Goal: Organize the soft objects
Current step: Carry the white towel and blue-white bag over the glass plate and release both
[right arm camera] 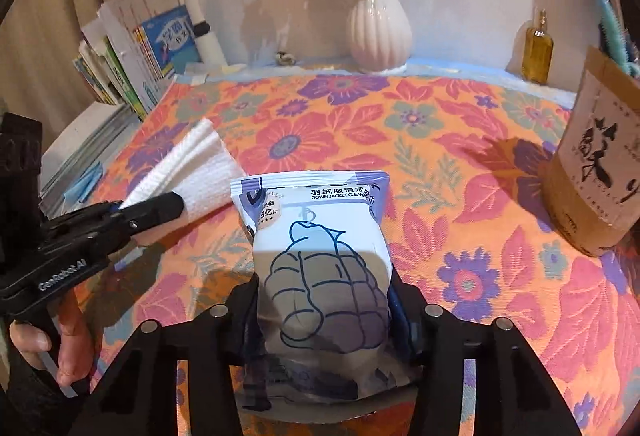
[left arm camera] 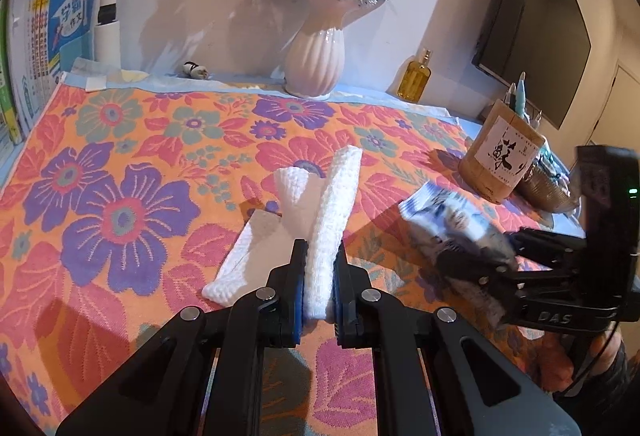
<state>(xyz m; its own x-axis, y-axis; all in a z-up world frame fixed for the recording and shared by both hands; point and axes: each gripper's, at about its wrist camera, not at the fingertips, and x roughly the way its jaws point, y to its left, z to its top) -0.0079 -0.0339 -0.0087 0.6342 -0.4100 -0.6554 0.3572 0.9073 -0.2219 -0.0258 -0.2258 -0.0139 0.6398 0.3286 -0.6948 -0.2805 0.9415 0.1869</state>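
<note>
A white waffle-textured cloth (left arm camera: 340, 196), partly folded, rests on the floral tablecloth (left arm camera: 120, 204). My left gripper (left arm camera: 320, 256) is shut on its near end. In the right wrist view the cloth (right arm camera: 196, 164) fans out from the left gripper (right arm camera: 160, 210). To its right is a soft pack of down-jacket cleaning wipes (right arm camera: 320, 236), white and purple with a jacket drawing. My right gripper (right arm camera: 324, 288) is shut on the pack's sides. In the left wrist view the pack (left arm camera: 448, 216) looks blurred in the right gripper (left arm camera: 472, 260).
A pink vase of flowers (left arm camera: 316, 56) and an amber bottle (left arm camera: 418, 78) stand at the back. A brown pen holder (left arm camera: 500, 156) is at the right, books (left arm camera: 40, 56) at the left, a dark screen (left arm camera: 532, 24) on the wall. A hand (right arm camera: 60, 348) holds the left gripper.
</note>
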